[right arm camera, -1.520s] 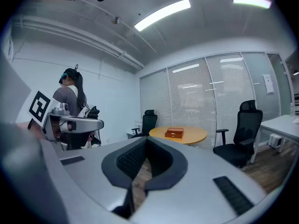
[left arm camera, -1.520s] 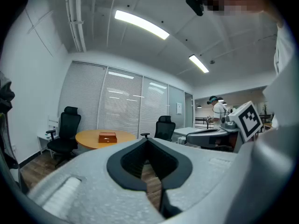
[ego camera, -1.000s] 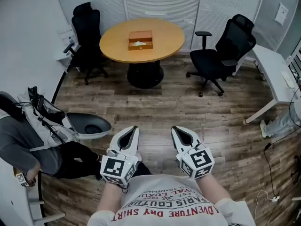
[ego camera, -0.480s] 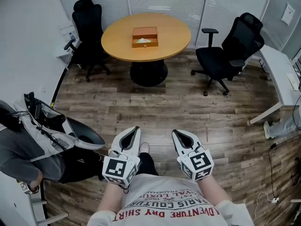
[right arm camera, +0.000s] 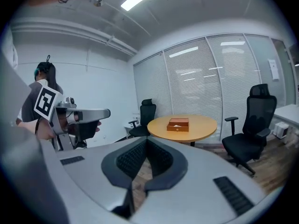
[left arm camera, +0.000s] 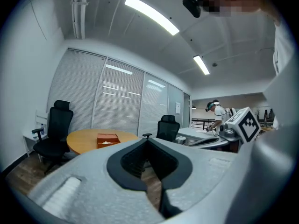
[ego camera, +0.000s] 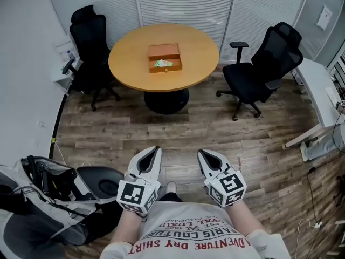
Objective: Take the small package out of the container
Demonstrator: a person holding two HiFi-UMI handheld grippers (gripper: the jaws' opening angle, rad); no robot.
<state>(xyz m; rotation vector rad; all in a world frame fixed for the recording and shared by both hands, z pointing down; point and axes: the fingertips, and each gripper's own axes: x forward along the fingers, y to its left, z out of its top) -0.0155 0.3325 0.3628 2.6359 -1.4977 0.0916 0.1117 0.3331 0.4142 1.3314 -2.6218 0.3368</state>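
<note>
The container, an open orange-brown box (ego camera: 165, 58), sits in the middle of a round wooden table (ego camera: 129, 63) far ahead of me. A small white-and-green package (ego camera: 163, 63) lies inside it. My left gripper (ego camera: 154, 150) and right gripper (ego camera: 202, 153) are held side by side close to my body, over the wood floor, well short of the table. Both are shut with nothing between the jaws. The box (left arm camera: 107, 138) shows small and distant past my left gripper (left arm camera: 148, 143). Past my right gripper (right arm camera: 146, 143), the box (right arm camera: 178, 124) also looks far off.
Black office chairs stand left (ego camera: 88, 42) and right (ego camera: 264, 61) of the table. A white desk (ego camera: 318, 85) runs along the right wall. A seated person with a bag (ego camera: 48, 198) is at my lower left. Blinds close off the far wall.
The table and box have come closer and more central in the head view. The seated person has slid toward the lower left. Both grippers keep the same shut pose in front of me.
</note>
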